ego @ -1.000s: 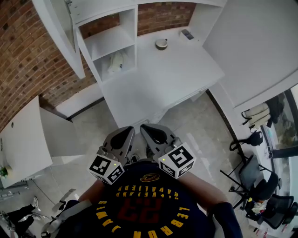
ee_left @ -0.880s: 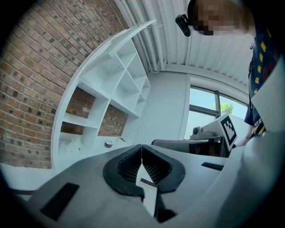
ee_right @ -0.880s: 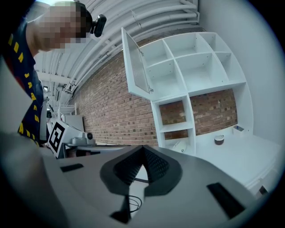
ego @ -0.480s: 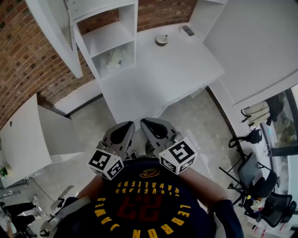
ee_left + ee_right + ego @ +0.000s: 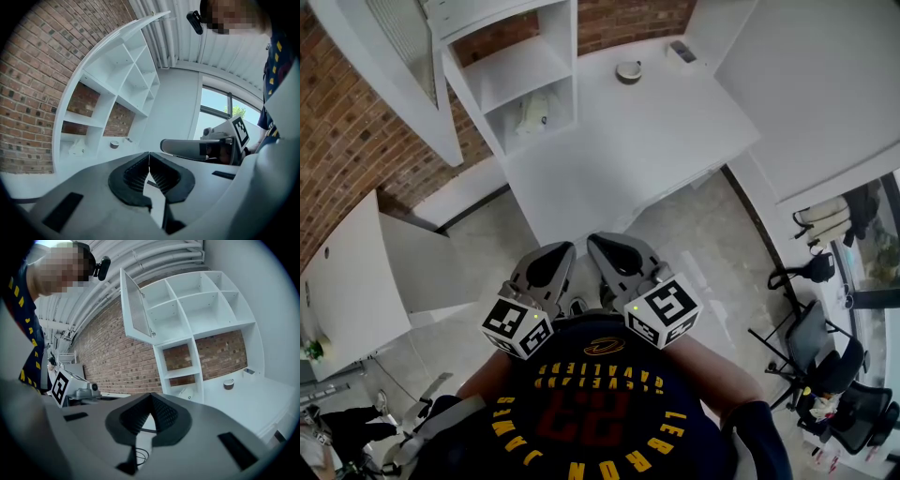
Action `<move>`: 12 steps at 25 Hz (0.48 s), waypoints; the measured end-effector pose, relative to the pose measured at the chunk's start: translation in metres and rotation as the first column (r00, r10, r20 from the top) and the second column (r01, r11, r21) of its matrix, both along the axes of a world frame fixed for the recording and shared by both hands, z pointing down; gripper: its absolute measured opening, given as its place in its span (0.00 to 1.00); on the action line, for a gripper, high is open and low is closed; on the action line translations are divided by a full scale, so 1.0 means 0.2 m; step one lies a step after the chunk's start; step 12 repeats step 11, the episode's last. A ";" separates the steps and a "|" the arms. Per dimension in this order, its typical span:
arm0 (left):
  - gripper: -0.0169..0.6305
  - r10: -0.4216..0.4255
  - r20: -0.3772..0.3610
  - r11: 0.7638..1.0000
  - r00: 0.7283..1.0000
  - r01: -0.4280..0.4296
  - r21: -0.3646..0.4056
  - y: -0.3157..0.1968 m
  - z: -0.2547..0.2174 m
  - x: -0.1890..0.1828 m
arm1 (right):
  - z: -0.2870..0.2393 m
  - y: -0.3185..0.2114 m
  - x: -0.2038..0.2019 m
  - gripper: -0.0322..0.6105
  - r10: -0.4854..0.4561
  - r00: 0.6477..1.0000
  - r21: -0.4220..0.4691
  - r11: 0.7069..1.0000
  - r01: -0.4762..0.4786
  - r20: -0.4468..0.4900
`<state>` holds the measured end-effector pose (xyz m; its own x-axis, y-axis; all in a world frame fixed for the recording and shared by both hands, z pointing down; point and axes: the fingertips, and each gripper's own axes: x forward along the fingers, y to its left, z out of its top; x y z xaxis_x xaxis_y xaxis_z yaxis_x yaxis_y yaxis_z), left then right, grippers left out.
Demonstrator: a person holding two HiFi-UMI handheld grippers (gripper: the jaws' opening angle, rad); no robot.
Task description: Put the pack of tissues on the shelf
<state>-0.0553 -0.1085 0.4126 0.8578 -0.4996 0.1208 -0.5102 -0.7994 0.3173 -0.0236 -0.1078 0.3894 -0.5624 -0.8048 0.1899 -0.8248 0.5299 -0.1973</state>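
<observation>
You have bright, even daylight; the window (image 5: pixel 215 110) in your left gripper view glares pale; the white shelf (image 5: pixel 520 70) and desk (image 5: pixel 628 150) nearly wash out, with soft shadows; both gripper views bend hard toward dark round edges; the closest foreground is blurred.

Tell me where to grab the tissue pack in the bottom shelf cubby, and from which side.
Probably its near, soft edge, coming in from the open desk side: the pack of tissues lies inside the cubby, walled on both flanks, a board above.
</observation>
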 end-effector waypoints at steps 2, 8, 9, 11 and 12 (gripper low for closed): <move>0.03 -0.001 0.006 1.000 1.000 0.001 -0.007 -0.01 0.01 -0.01 | 0.01 -0.01 0.00 0.03 0.001 1.000 -0.006 1.000 -0.001 0.006; 0.03 -0.003 0.006 1.000 1.000 0.004 -0.023 -0.05 0.05 -0.03 | 0.07 -0.07 -0.03 0.03 -0.001 1.000 -0.034 0.999 0.001 0.008; 0.03 -0.004 0.007 1.000 1.000 0.004 -0.025 -0.06 0.06 -0.04 | 0.07 -0.08 -0.04 0.03 -0.002 1.000 -0.036 0.999 0.002 0.008; 0.03 -0.005 0.010 1.000 1.000 0.005 -0.027 -0.09 0.07 -0.05 | 0.08 -0.10 -0.05 0.03 -0.003 1.000 -0.040 0.999 0.004 0.008; 0.03 -0.005 0.010 1.000 1.000 0.005 -0.027 -0.09 0.07 -0.05 | 0.08 -0.10 -0.05 0.03 -0.003 1.000 -0.040 0.999 0.004 0.008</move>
